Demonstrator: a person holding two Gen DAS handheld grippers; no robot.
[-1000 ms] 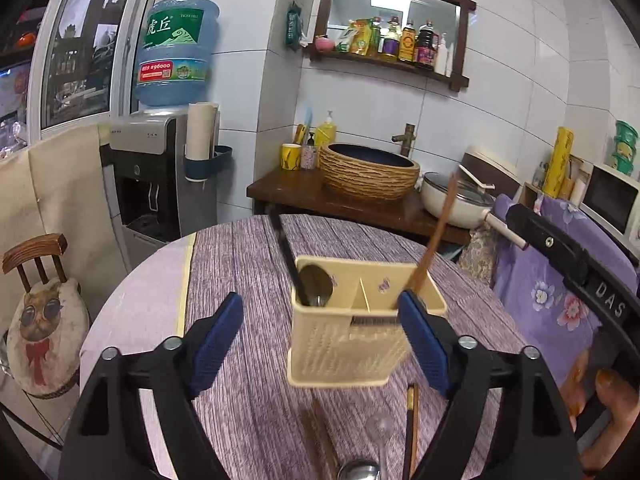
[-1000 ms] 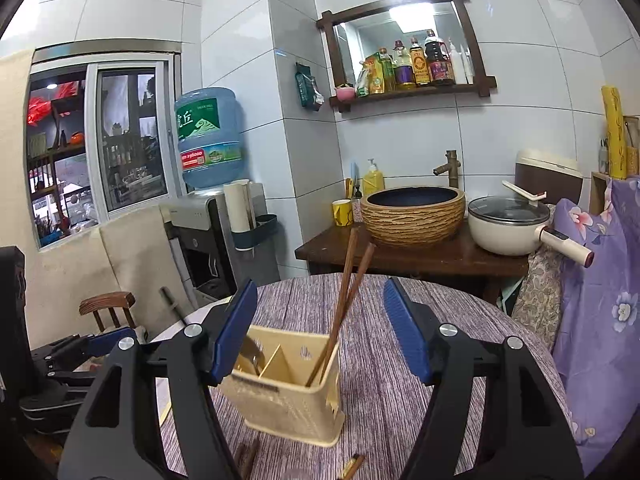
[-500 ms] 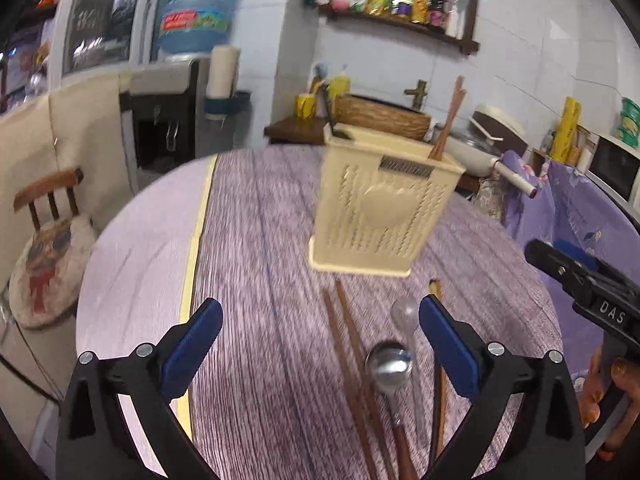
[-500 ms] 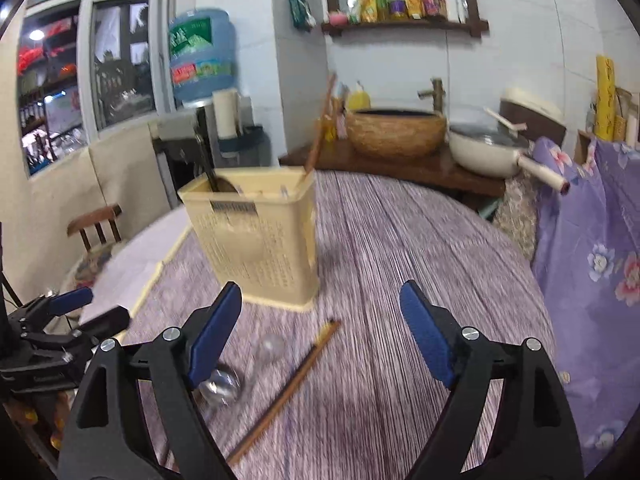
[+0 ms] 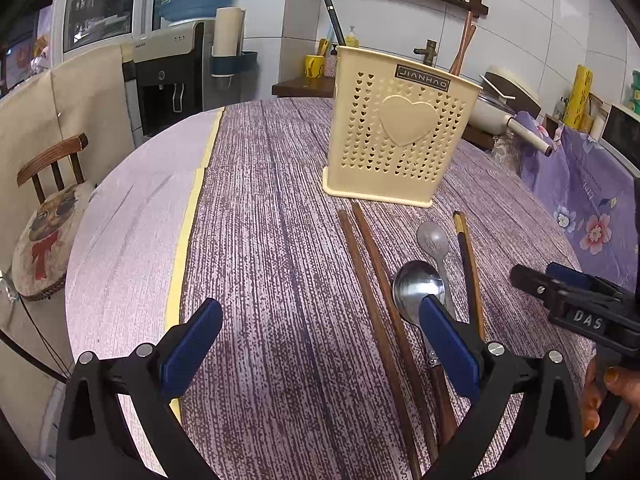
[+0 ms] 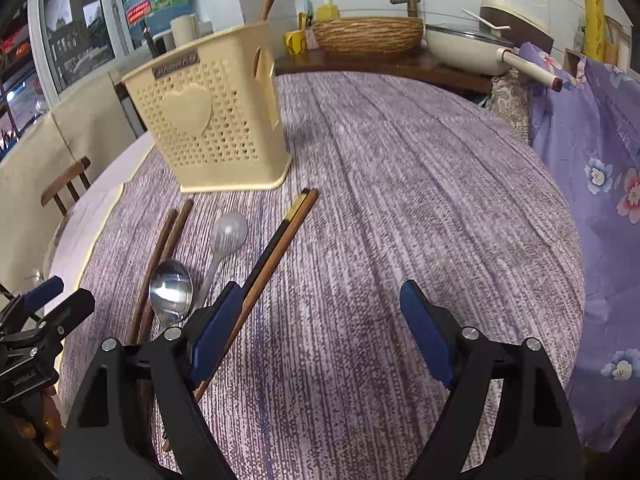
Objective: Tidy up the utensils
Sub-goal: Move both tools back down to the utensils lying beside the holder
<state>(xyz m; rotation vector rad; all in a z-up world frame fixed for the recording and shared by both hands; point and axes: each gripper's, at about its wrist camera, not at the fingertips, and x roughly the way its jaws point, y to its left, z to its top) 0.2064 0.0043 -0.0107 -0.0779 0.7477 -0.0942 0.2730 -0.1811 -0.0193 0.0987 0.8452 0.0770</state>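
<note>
We have both tools low over the round desk [image 5: 256, 240] with its purple wood-grain cover, and our left hand-held gripper [image 5: 320, 344] has its jaws spread wide with nothing between them but bare cover; its right blue pad [image 5: 448, 344] sits in front of the steel spoon [image 5: 418, 288], and we cannot tell whether it touches it. Our right hand-held gripper [image 6: 320, 332] is spread wide as well and holds nothing, its left pad [image 6: 216, 328] overlapping the lighter chopsticks [image 6: 280, 240] in the right wrist view. Ahead stands the cream utensil holder [image 5: 400, 136], upright, perforated with small hearts and 1 big heart on its face, already carrying 2 brown chopsticks [image 5: 462, 48] on its right side and a dark handle [image 5: 334, 20] on its left. Just in front of its base, the loose pieces lie side by side on the desk: a pair of dark brown chopsticks [image 5: 372, 280] on the left, then the steel spoon with its bowl up, a translucent plastic spoon [image 5: 434, 240] beside it, and the lighter pair with dark tips on the right. From the left wrist view we catch the other tool at the right edge with fingers [image 5: 600, 396] curled on its handle
</note>
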